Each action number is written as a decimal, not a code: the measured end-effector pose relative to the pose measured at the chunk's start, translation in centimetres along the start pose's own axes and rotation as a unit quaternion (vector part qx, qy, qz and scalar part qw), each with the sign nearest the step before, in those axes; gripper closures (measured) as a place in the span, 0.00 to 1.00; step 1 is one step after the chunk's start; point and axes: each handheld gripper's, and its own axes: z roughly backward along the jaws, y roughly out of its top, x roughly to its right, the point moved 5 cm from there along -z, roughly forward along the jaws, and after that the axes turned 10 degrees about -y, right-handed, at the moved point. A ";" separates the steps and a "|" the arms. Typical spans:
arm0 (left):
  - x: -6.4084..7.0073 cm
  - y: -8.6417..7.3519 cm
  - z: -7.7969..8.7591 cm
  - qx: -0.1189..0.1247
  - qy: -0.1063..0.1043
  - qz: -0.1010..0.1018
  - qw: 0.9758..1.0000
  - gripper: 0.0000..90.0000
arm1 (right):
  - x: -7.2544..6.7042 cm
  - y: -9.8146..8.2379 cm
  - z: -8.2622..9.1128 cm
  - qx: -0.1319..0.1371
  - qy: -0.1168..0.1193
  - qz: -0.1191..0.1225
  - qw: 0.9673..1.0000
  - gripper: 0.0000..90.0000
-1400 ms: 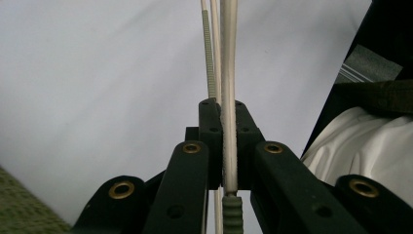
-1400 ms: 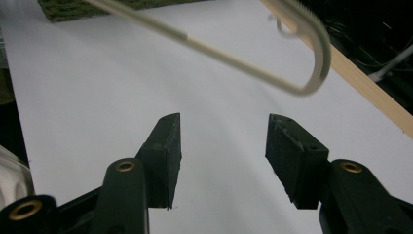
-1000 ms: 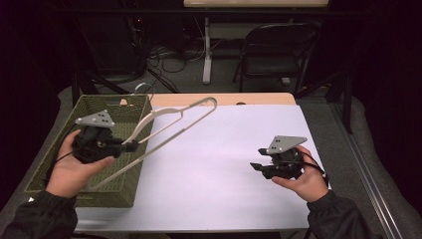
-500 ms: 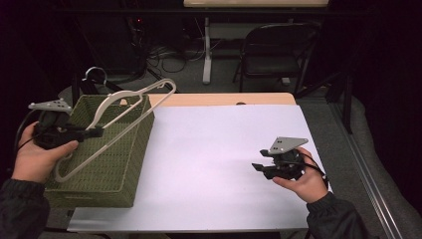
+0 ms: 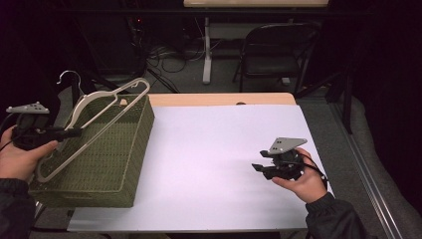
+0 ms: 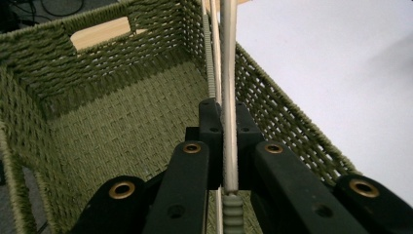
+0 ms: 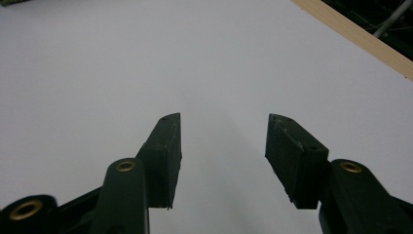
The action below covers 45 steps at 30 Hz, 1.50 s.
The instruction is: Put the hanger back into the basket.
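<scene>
No readable text, labels, brands or numbers anywhere.

Left tool (image 5: 74, 132) carried hanger (image 5: 94, 124) leftward — seemingly past basket (image 5: 119, 154).

One hanger (image 5: 94, 127) and one basket (image 5: 112, 164) are on view. Two grippers: left gripper (image 5: 74, 132) and right gripper (image 5: 256, 167). One chair (image 5: 273, 55) stands behind one table (image 5: 219, 144).

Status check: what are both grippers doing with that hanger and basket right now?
Left gripper shut on hanger, held over basket. Right gripper open, idle above white table. Nothing in the way.
</scene>
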 end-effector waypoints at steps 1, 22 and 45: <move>-0.2 -0.2 -0.1 0.001 0.000 -0.001 1.000 0.97 | 0.0 0.0 -0.1 0.003 0.000 -0.001 1.000 0.52; -3.5 -3.2 -0.3 -0.012 -0.011 0.016 1.000 0.97 | 0.1 -1.1 -0.9 -0.013 -0.002 -0.013 1.000 0.53; -5.2 -7.9 -4.7 -0.071 -0.022 0.029 0.997 0.97 | 0.2 -1.7 -1.2 -0.017 -0.001 -0.021 1.000 0.53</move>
